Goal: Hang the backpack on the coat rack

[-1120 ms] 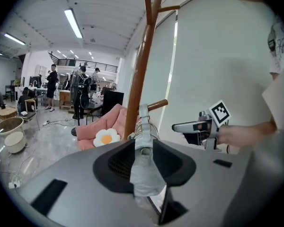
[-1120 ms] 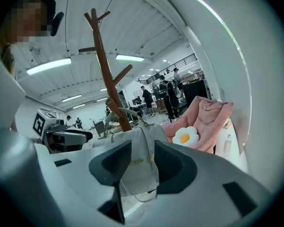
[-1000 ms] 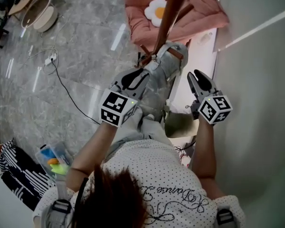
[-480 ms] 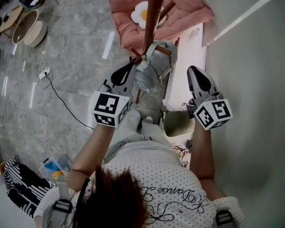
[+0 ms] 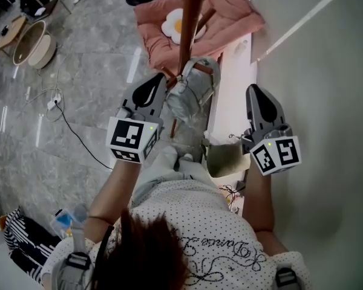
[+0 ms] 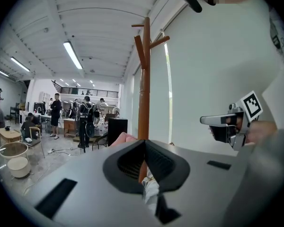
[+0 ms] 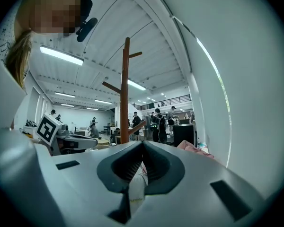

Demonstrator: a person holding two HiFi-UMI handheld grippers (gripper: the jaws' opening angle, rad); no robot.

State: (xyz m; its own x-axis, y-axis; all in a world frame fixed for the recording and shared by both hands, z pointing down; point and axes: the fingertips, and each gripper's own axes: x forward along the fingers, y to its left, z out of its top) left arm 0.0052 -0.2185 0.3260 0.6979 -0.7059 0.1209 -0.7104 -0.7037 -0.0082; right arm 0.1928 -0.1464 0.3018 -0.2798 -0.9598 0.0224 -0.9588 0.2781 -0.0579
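Observation:
The grey backpack (image 5: pixel 190 92) with brown trim hangs against the foot of the wooden coat rack (image 5: pixel 190 11). My left gripper (image 5: pixel 160 80) is at the backpack's upper left, shut on a pale strap (image 6: pixel 150 188) that shows between its jaws. My right gripper (image 5: pixel 255 90) is held to the right over the white ledge, also shut, with a pale strip of strap (image 7: pixel 136 188) pinched between its jaws. Both gripper views look level at the rack's pole (image 6: pixel 144 79) and its upper pegs (image 7: pixel 125 89). The strap's run from the right gripper to the backpack is hidden in the head view.
A pink cushion (image 5: pixel 224 11) with a flower pillow lies behind the rack's base. A white ledge (image 5: pixel 233 83) runs along the wall on the right. An olive bag (image 5: pixel 224 156) sits by my legs. A cable (image 5: pixel 72 125) and a round basket (image 5: pixel 30 41) lie left. People stand far off.
Both grippers have risen and their jaws have closed. The backpack has come up with them beside the pole.

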